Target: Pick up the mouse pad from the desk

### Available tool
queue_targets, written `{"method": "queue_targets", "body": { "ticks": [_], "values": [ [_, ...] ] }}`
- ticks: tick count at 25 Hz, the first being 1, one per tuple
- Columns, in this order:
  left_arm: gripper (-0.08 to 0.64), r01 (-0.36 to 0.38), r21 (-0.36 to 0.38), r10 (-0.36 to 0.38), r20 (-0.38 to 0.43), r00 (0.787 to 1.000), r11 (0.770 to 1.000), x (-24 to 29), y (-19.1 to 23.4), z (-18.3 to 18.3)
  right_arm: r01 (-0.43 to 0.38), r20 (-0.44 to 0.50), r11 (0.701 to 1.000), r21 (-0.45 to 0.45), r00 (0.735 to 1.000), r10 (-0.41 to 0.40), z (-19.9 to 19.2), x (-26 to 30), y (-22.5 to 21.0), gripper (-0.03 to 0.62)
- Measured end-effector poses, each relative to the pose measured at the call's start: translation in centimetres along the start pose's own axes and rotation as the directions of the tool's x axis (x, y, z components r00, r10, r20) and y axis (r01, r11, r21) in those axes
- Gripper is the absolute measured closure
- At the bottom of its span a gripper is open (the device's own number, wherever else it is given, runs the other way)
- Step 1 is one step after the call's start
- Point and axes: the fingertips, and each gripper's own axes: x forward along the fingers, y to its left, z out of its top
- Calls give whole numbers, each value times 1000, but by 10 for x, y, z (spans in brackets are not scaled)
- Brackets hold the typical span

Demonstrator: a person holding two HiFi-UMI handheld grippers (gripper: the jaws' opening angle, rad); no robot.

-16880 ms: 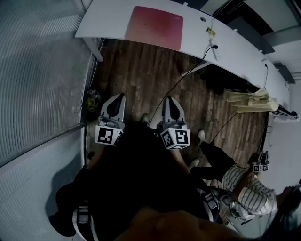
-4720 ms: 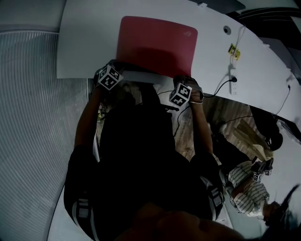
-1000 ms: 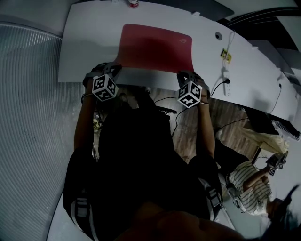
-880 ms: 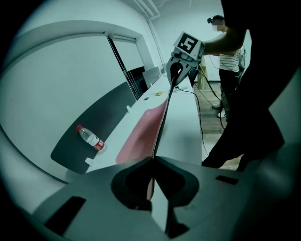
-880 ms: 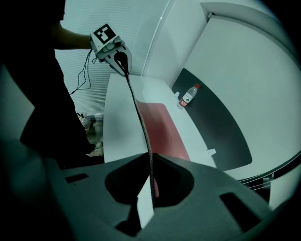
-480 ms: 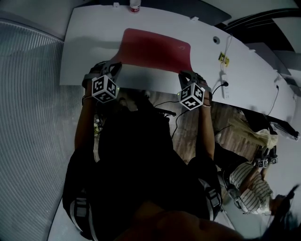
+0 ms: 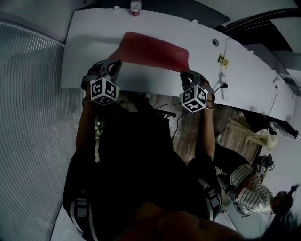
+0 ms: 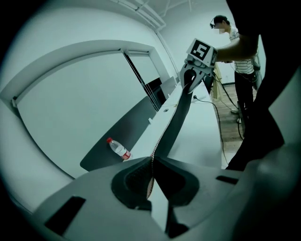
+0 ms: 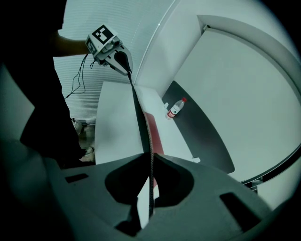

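Note:
The red mouse pad (image 7: pixel 155 48) hangs between my two grippers over the white desk (image 7: pixel 89 42), its near edge raised and its far edge down by the desktop. My left gripper (image 7: pixel 113 63) is shut on the pad's near left corner and my right gripper (image 7: pixel 187 74) on its near right corner. In the left gripper view the thin pad edge (image 8: pixel 171 123) runs from my left gripper (image 8: pixel 151 162) to the right gripper's cube (image 8: pixel 201 51). In the right gripper view the pad edge (image 9: pixel 140 120) leads from my right gripper (image 9: pixel 149 162) to the left gripper's cube (image 9: pixel 102 35).
A plastic bottle (image 7: pixel 136 6) with a red label stands at the desk's far edge, beyond the pad. Cables and a power strip (image 7: pixel 225 88) lie at the right of the desk. A second person in a striped shirt (image 7: pixel 249 188) stands at the lower right on the wood floor.
Both grippers have risen with the pad's near edge, so the pad tilts more steeply and looks shorter from above. Both grips are unchanged.

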Motion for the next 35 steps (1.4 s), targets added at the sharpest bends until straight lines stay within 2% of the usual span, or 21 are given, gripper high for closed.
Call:
{"method": "queue_targets", "body": {
  "ticks": [13,25,35],
  "values": [
    [546,-116,48,112,70,991,992,-37,35,36,47,49,999,-13,998,-47,22,-38,-27,580],
    [546,-219,60,210,125,970,974,-78,62,69,97,109,995,-23,990,-94,41,-76,-42,580],
    [546,-260,70,247,152,957,963,-95,70,77,131,135,991,-42,983,-124,53,-91,-47,580]
  ]
}}
